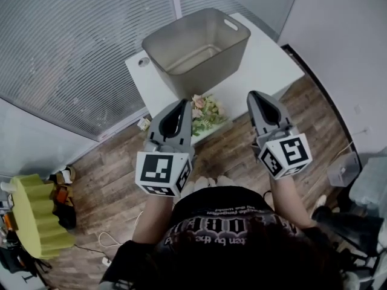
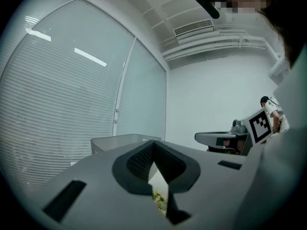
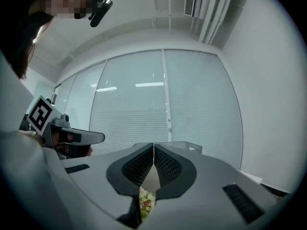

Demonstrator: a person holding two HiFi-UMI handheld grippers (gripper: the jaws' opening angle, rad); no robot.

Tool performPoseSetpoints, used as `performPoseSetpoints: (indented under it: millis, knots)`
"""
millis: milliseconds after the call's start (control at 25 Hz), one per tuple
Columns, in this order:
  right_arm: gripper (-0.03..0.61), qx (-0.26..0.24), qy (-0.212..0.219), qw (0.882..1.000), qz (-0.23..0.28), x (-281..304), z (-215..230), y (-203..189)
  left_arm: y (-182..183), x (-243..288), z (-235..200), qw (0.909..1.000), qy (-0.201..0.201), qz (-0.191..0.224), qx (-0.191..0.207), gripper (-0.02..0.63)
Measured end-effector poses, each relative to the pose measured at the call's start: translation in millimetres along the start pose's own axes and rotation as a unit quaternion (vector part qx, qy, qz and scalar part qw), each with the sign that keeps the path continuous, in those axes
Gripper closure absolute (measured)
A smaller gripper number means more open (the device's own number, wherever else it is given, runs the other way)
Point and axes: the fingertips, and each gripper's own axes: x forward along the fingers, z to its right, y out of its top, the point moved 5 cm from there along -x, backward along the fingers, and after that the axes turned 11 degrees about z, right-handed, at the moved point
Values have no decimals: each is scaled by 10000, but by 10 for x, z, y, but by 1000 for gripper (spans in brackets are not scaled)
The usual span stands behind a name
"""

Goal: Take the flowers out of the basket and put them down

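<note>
The grey basket (image 1: pixel 196 47) stands on the white table (image 1: pixel 272 59), and nothing shows inside it. A bunch of pale pink and green flowers (image 1: pixel 205 115) lies on the table at its near edge, just in front of the basket. My left gripper (image 1: pixel 184 103) is shut and empty, its tip right beside the flowers on their left. My right gripper (image 1: pixel 253 94) is also shut and empty, a little to the right of them. Under the closed jaws a bit of the flowers (image 2: pixel 159 201) (image 3: pixel 145 201) shows in each gripper view, with the basket (image 2: pixel 122 140) (image 3: pixel 184 146) beyond.
Window blinds (image 1: pixel 78 47) run behind and to the left of the table. The wooden floor (image 1: pixel 115 180) below holds a yellow-green object (image 1: pixel 39 213) at left, a cable (image 1: pixel 112 240), and a clear box (image 1: pixel 343 169) at right. A white wall (image 1: pixel 351 29) lies to the right.
</note>
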Motion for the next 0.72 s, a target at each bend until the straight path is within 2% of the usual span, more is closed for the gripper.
performPoseSetpoints:
  millis: [160, 320, 560, 720]
  knots:
    - [549, -36, -10, 10000, -4, 10, -11, -23, -57, 23, 63, 9999, -142, -37, 76, 611]
    - [551, -247, 100, 9996, -70, -3, -62, -25, -57, 20, 81, 9999, -89, -6, 56, 611]
    - [551, -274, 139, 9995, -36, 6, -106, 12, -24, 39, 97, 9996, -33, 37, 279, 611]
    - [551, -305, 117, 9995, -23, -10, -86, 36, -59, 23, 109, 9996, -31, -12, 282, 611]
